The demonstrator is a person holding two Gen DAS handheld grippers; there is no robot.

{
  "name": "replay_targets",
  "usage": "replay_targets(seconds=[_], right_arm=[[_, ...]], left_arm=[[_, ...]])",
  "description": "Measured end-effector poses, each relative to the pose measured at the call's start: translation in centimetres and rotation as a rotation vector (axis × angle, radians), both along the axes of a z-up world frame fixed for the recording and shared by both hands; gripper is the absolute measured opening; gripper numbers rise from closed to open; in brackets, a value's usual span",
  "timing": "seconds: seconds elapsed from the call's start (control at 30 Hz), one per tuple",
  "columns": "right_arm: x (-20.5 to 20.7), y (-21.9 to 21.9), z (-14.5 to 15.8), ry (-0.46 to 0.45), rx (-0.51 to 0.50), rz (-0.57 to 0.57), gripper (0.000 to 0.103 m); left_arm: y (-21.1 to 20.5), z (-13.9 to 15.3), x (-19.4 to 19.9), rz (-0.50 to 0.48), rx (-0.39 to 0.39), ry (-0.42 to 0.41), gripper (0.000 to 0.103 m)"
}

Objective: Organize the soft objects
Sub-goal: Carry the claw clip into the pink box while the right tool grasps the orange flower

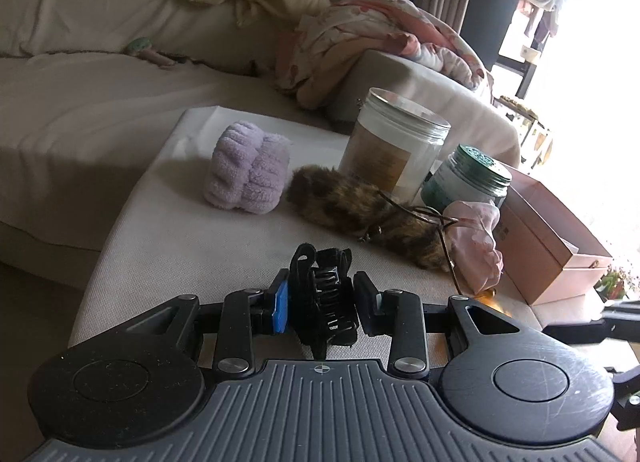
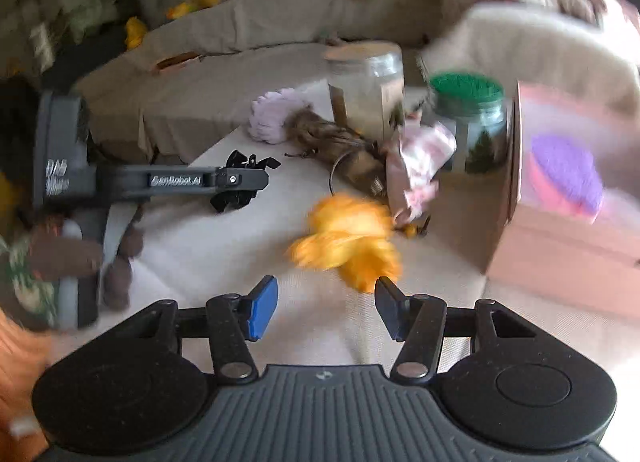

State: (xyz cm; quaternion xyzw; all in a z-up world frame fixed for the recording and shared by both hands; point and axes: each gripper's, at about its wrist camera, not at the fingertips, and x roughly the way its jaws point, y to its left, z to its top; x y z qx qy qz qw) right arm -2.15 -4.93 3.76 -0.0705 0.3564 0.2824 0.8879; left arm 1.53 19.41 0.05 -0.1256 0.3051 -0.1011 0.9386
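My left gripper [image 1: 322,304] is shut on a black hair claw clip [image 1: 324,302], low over the beige table [image 1: 180,238]; the right wrist view shows it from the side with the clip [image 2: 240,182]. Ahead lie a lilac fluffy scrunchie [image 1: 248,170], a brown furry scrunchie [image 1: 360,210] and a pink satin scrunchie [image 1: 478,246]. My right gripper [image 2: 326,308] is open and empty, just short of an orange fluffy scrunchie [image 2: 348,242]. The open pink box [image 2: 560,222] on the right holds a purple soft item [image 2: 568,170].
A tall clear jar [image 1: 394,146] and a green-lidded jar [image 1: 468,178] stand behind the scrunchies. Thin wire-rimmed glasses [image 1: 440,230] lie on the brown scrunchie. A sofa with blankets [image 1: 360,34] runs behind the table. The right wrist view is motion-blurred.
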Motion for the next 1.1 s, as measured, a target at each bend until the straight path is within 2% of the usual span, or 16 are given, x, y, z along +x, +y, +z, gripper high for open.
replay_targets(seconds=[0.1,0.23,0.33,0.43,0.47,0.5,0.53,0.63,0.73,0.83,0.97,1.1], right_arm=[[-0.2,-0.1,0.2,-0.07,-0.058,-0.029,0.055],[1.3,0.8,0.2,-0.051,-0.038,0.008,0.055],[2.7,2.7,-0.9,-0.046,-0.071,0.033,0.055],[4.1,3.5,-1.8,0.005,-0.076,0.016,0.052],[4.4,3.6,-1.6,0.018,-0.071,0.016,0.035],[4.4,3.7,-1.3,0.025,-0.075,0.032,0.013],[4.5,3.6,-0.8,0.03,-0.068,0.046,0.006],[4.5,2.9,1.2,0.01,-0.011,0.065,0.005],[5.4,2.4,4.4,-0.001,0.044,0.072,0.005],[6.8,1.1,8.8,-0.027,0.119,0.066,0.005],[9.0,-1.4,15.1,-0.172,0.171,-0.004,0.005],[11.4,-5.5,18.9,-0.258,0.189,-0.119,0.005]], left_arm=[[-0.1,0.0,0.0,0.001,0.004,-0.001,0.037],[0.0,0.0,0.0,-0.001,0.005,-0.001,0.037],[0.1,0.0,0.0,-0.002,0.006,-0.001,0.037],[0.0,0.0,-0.1,0.0,0.016,-0.002,0.037],[-0.1,0.1,-0.2,0.0,0.021,-0.001,0.037],[-0.2,0.1,-0.2,0.002,0.025,0.0,0.037],[-0.3,0.2,-0.2,0.004,0.031,0.004,0.037],[-0.3,0.7,0.0,0.012,0.022,0.014,0.035],[0.5,3.4,0.2,0.02,-0.014,-0.027,0.035],[1.6,8.4,1.7,0.025,-0.038,-0.083,0.035],[1.4,15.1,6.0,0.006,-0.003,-0.158,0.035],[-1.7,18.3,10.6,-0.064,-0.067,-0.138,0.035]])
